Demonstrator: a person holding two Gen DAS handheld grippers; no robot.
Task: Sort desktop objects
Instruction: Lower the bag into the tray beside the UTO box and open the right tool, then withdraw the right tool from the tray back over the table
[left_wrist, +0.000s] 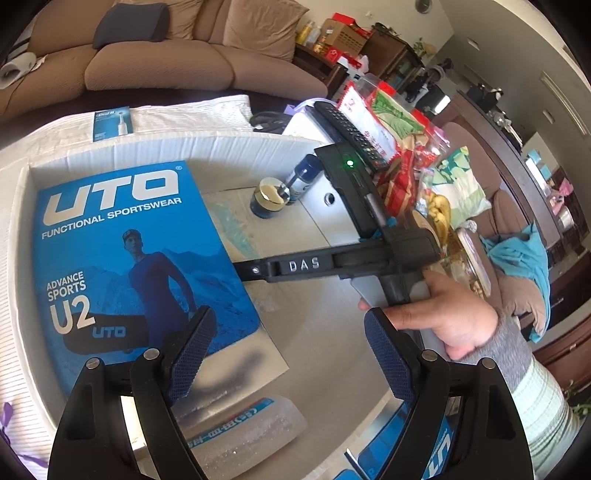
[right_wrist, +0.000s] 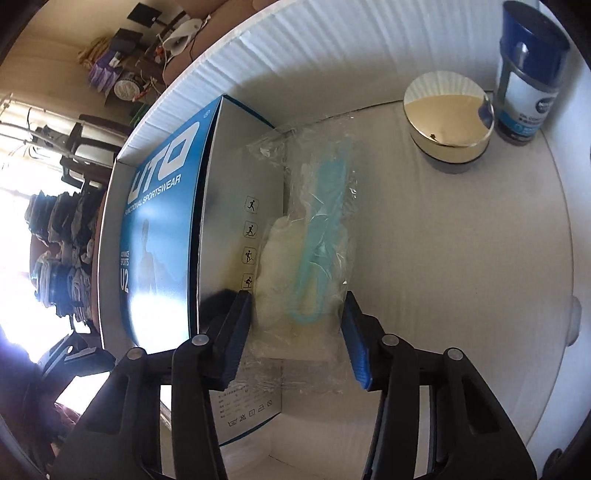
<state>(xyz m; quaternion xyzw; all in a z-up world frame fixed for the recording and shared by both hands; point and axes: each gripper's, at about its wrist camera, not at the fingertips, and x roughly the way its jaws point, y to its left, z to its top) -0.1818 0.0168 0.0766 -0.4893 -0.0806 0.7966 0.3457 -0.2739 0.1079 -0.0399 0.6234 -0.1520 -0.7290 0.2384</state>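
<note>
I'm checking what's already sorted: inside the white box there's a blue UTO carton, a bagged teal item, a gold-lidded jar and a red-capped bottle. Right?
Not quite: the bottle has a blue cap, not red, as the right wrist view shows. The UTO carton, bagged teal item and gold-lidded jar are there.

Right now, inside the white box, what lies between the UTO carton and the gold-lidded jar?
A clear plastic bag holding a turquoise-handled item lies beside the UTO carton; then bare floor to the gold-lidded jar. The right wrist view shows this best.

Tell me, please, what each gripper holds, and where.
Left gripper: nothing. Right gripper straddles the clear bag's near end; whether it grips cannot be told.
</note>
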